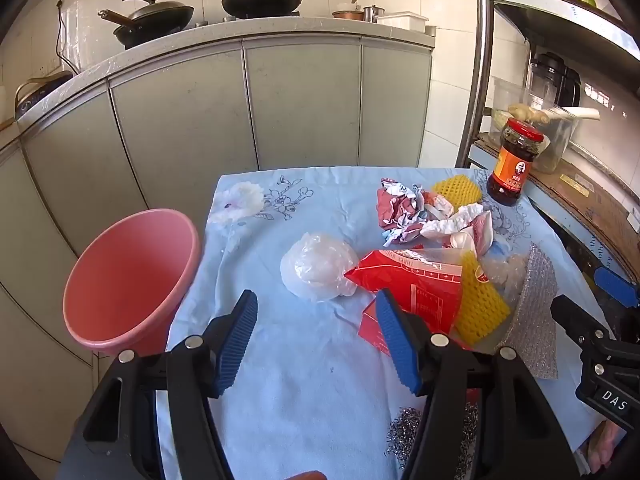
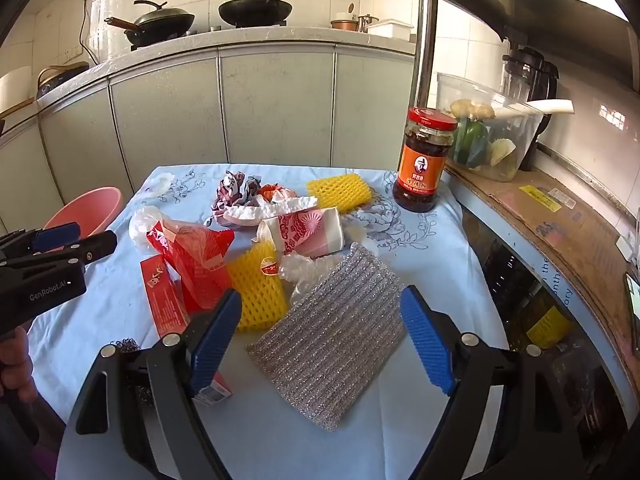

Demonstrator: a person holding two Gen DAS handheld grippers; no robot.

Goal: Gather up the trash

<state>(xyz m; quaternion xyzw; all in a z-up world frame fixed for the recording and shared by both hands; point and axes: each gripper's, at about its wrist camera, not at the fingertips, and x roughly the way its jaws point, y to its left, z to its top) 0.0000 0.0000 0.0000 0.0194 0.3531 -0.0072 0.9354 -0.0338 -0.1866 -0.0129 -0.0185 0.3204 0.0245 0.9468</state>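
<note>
A small table covered with a pale blue flower-printed cloth [image 1: 304, 380] carries the litter, and every place here is given from the glass jar of dark chilli sauce with a red lid and orange label [image 2: 422, 160], which stands upright at the cloth's far right corner.

Just left of the jar lies a yellow foam fruit net [image 2: 340, 190]. Further left of it sit a crumpled ball of printed paper [image 2: 234, 196] and a twisted white tissue [image 2: 266, 212]. In front of the jar, toward the cameras, lies a squashed pink-and-white paper cup [image 2: 308, 234], then a flat silver glitter scouring cloth [image 2: 332, 344]. A second yellow foam net [image 2: 258, 292] touches that cloth's left edge, with a torn red plastic wrapper [image 2: 192, 264] beside it. A wad of clear plastic film [image 1: 316, 266] rests well left of the jar, apart from the wrapper's tip.

A round pink plastic bin [image 1: 128, 280] stands off the table's left edge, far from the jar.

The left gripper [image 1: 316, 340] hangs above the cloth near the film wad, its blue pads spread and gripping nothing. The right gripper [image 2: 322, 344] hovers over the scouring cloth, its pads likewise wide apart and bare.
</note>
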